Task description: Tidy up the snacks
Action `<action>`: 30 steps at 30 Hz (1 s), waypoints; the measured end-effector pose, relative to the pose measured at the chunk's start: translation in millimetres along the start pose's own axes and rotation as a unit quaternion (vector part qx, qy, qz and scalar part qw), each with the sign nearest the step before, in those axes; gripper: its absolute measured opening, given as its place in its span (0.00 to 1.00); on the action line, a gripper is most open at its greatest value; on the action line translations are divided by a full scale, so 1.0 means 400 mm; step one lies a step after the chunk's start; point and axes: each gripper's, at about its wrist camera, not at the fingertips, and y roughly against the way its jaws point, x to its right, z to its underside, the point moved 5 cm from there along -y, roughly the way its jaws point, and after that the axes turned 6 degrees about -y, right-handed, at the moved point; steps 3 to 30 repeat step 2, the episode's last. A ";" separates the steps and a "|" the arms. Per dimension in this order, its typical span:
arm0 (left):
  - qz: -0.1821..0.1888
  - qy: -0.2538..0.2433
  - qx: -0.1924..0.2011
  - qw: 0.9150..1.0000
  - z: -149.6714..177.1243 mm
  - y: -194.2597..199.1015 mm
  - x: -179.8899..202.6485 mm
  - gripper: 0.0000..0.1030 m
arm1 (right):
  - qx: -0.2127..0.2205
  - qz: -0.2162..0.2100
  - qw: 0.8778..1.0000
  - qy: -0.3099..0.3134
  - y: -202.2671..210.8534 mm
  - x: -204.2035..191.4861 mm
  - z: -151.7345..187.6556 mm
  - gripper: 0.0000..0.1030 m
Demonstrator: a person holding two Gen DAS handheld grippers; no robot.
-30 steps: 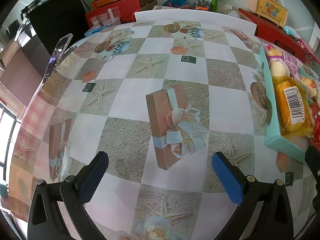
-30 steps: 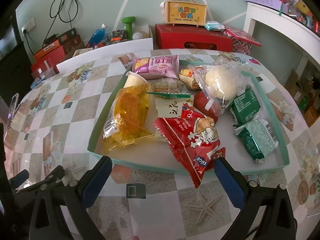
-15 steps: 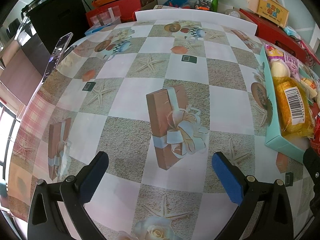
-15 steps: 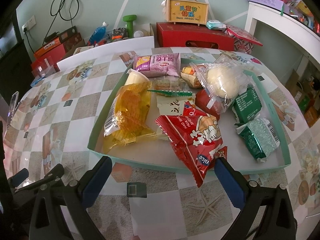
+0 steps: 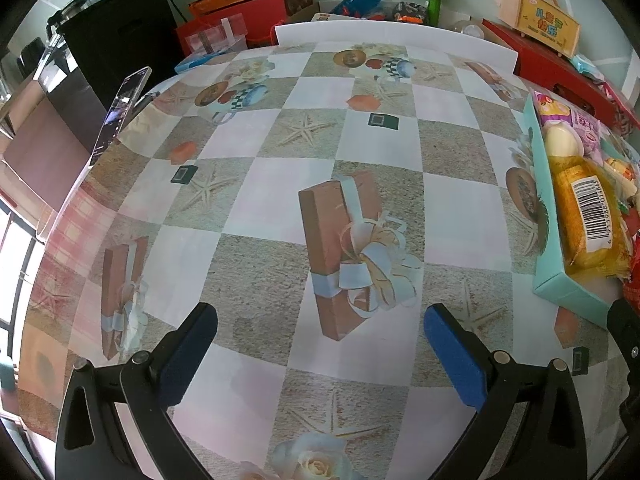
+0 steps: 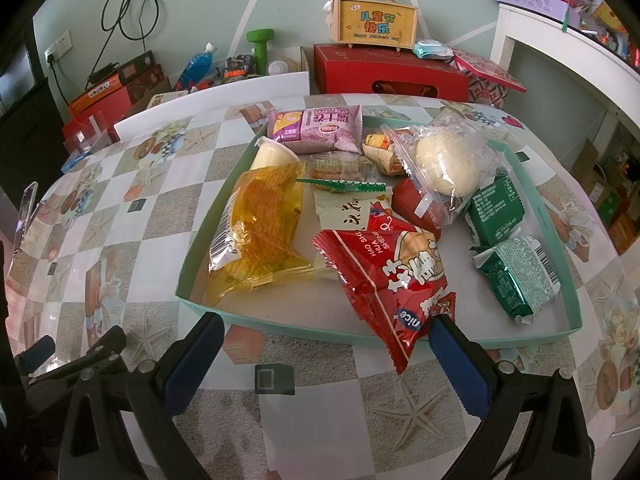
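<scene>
A teal tray (image 6: pixel 280 326) holds several snacks: a yellow bag (image 6: pixel 260 232), a red bag (image 6: pixel 396 276) hanging over the near rim, a purple pack (image 6: pixel 316 128), a clear-bagged bun (image 6: pixel 448 160) and two green packs (image 6: pixel 516 276). My right gripper (image 6: pixel 326 354) is open and empty just before the tray's near rim. My left gripper (image 5: pixel 320 344) is open and empty over bare tablecloth, left of the tray (image 5: pixel 548 272). The yellow bag (image 5: pixel 584 216) shows at that view's right edge.
The table has a checkered printed cloth (image 5: pixel 280 184). A phone (image 5: pixel 120 112) stands at its left edge. A white board (image 5: pixel 392 38) stands at the far edge. Red boxes (image 6: pixel 388 76), a yellow case (image 6: pixel 376 24), a green dumbbell (image 6: pixel 260 46) and a bottle lie behind the table.
The right gripper has moved slightly forward toward the tray. The left gripper has barely moved.
</scene>
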 end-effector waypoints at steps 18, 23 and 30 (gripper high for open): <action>0.003 0.003 -0.002 1.000 0.000 -0.001 -0.001 1.00 | 0.000 0.000 1.000 0.000 0.000 0.000 0.000 1.00; 0.003 0.003 -0.002 1.000 0.000 -0.001 -0.001 1.00 | 0.000 0.000 1.000 0.000 0.000 0.000 0.000 1.00; 0.003 0.003 -0.002 1.000 0.000 -0.001 -0.001 1.00 | 0.000 0.000 1.000 0.000 0.000 0.000 0.000 1.00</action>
